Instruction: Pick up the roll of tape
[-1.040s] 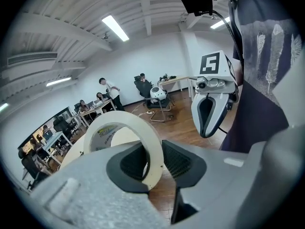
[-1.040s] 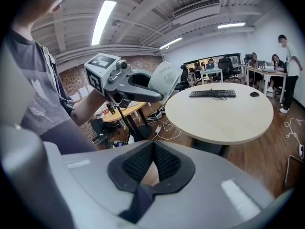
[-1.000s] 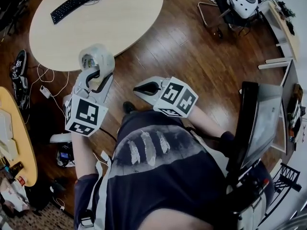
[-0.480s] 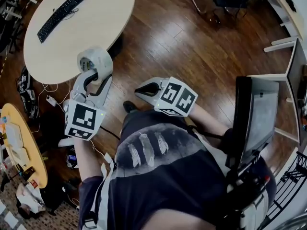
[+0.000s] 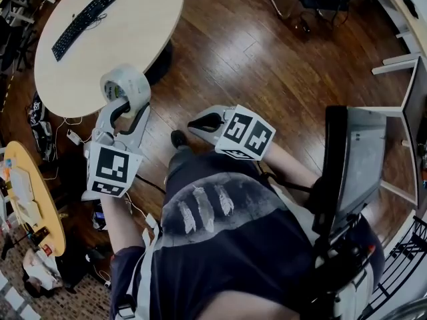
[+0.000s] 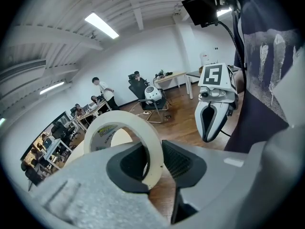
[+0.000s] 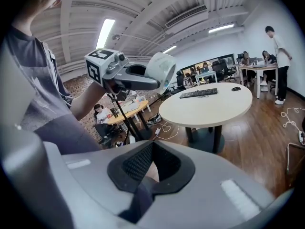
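A roll of clear tape [image 5: 125, 85] hangs in the air over the wood floor, just off the round table's near edge. My left gripper [image 5: 124, 104] is shut on it. In the left gripper view the roll [image 6: 125, 136] stands upright with its wall pinched between the two dark pads of that gripper [image 6: 155, 159]. My right gripper [image 5: 205, 121] floats to the right of the left one, in front of the person's body, shut with nothing in it. The right gripper view shows its pads [image 7: 152, 147] meeting, and the left gripper carrying the tape [image 7: 160, 70] up at the left.
The round pale table [image 5: 133, 39] carries a black keyboard [image 5: 83, 15]. Cables [image 5: 67, 135] trail on the floor beside it. A cluttered yellow-edged desk [image 5: 30, 205] is at the left, and a monitor on a stand [image 5: 357, 165] at the right. People sit at far desks.
The view has slid across the room with the person. The left gripper, still holding the tape, has edged left in the picture. The right gripper keeps its place and stays shut.
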Available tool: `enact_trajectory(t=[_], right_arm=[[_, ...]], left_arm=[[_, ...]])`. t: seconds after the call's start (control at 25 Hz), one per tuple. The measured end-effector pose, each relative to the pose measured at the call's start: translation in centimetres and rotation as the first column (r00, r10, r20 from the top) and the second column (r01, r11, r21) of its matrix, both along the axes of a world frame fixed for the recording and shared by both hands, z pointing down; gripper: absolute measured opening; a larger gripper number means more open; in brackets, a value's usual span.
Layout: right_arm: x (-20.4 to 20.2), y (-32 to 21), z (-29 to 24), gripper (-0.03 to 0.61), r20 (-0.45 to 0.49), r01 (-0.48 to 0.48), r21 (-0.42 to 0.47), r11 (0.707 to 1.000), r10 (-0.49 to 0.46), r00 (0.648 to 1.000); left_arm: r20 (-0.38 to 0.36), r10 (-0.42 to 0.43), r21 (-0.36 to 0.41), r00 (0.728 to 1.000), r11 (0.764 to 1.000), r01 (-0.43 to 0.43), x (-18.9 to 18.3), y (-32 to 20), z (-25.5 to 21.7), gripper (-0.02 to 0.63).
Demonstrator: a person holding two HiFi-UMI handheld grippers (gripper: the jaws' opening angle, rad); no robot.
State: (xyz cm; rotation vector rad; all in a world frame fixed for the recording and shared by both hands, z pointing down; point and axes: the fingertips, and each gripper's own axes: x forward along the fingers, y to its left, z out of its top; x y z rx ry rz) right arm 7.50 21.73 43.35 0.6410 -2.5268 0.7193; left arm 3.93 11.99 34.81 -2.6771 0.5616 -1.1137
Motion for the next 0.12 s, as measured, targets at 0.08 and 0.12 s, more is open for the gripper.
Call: enact_trajectory(t=[0.08,0.12], right_arm=[[-0.36,-0.61,0.24,0.005,0.000,0.008,-0.003,1.000,-0.008,1.000],[-0.54,-0.94,0.38,0.005,0.000,0.011,-0.005,1.000,-0.011,1.000]], left_arm=[[0.004,-0.007,-0.001,1.000,1.000,0.007,-0.54,-0.78,0.19,0.094],[0.005,-0.011,-0.001,1.000,1.000,0.011,-0.83,-1.20,0.30,0.094]])
